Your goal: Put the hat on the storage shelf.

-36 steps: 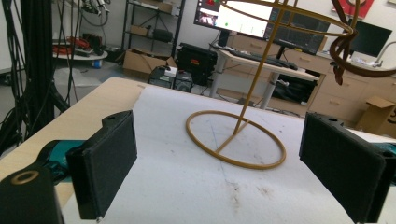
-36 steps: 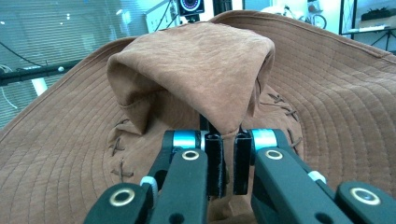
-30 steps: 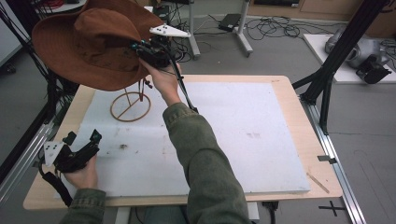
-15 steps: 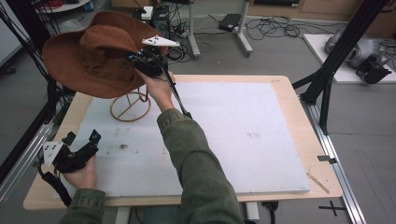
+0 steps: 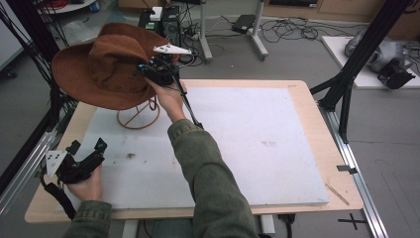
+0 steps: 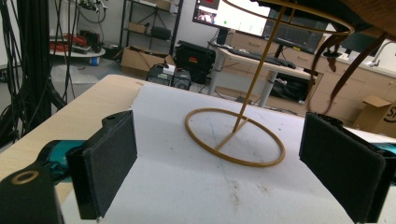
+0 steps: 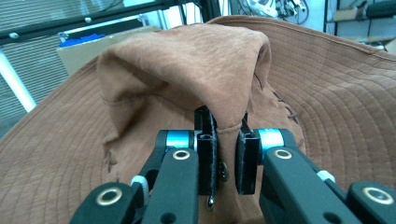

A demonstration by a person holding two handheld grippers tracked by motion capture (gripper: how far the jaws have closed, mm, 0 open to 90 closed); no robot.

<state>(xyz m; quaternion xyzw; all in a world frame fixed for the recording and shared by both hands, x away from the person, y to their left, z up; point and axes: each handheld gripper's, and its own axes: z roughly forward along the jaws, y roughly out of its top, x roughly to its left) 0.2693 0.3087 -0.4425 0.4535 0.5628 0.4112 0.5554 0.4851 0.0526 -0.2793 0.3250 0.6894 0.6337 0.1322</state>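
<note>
The right tool (image 7: 227, 161) pinches a fold of the brown hat's (image 5: 106, 69) crown, holding the hat in the air above the wire hat stand (image 6: 236, 135) at the bench's (image 5: 307, 94) far left. The left tool (image 5: 81, 161), jaws spread and empty, rests near the front left corner. Judged from this, the hat is not settled on the stand; which way it is bound cannot be told.

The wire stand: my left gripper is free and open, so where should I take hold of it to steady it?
Take the wire stand by its slanted stem just above the flat base ring, coming in level from the person's side with the left gripper. The ring lies flush on the white mat, leaving the jaws nothing to get under; the stem stands clear.
</note>
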